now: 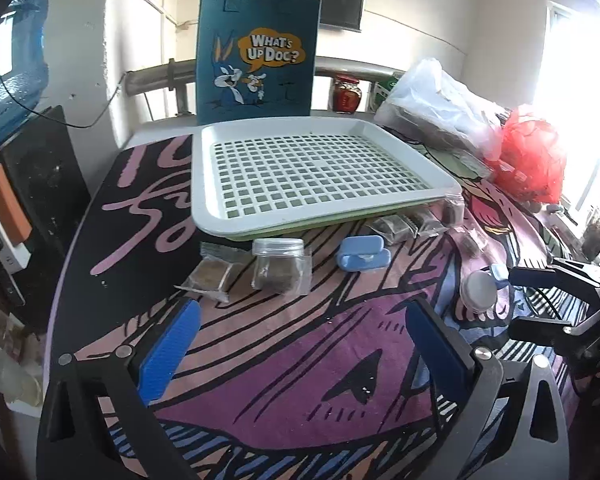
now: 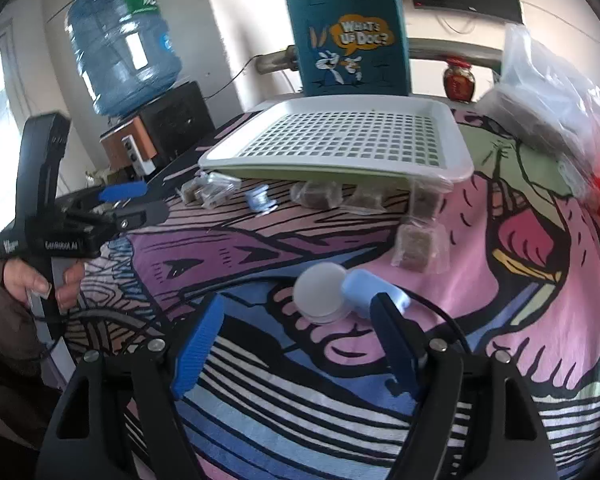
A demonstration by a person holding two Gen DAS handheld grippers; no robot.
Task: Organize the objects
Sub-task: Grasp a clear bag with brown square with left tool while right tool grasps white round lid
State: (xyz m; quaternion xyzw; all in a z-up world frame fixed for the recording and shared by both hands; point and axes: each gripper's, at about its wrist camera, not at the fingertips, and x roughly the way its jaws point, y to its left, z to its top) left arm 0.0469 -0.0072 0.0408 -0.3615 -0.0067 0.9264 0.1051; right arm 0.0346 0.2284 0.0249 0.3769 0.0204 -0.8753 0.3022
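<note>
A white perforated tray (image 1: 236,216) (image 2: 456,168) lies empty on the patterned cloth. In front of it lie bagged brown blocks (image 1: 210,276) (image 2: 414,246), a clear jar (image 1: 278,249), and a blue clip holder (image 1: 364,258) (image 2: 262,200). A white round lid (image 1: 478,290) (image 2: 320,290) sits beside a small light-blue case (image 2: 364,290). My left gripper (image 1: 300,344) is open and empty, short of the jar and blocks; it also shows in the right wrist view (image 2: 134,200). My right gripper (image 2: 296,340) is open and empty, just short of the lid and case.
A blue "What's Up Doc?" bag (image 1: 256,60) stands behind the tray. A clear plastic bag (image 1: 436,108) and a red mesh bag (image 1: 528,156) lie at the right. A red jar (image 1: 345,94) is at the back. A water bottle (image 2: 120,40) stands left of the table.
</note>
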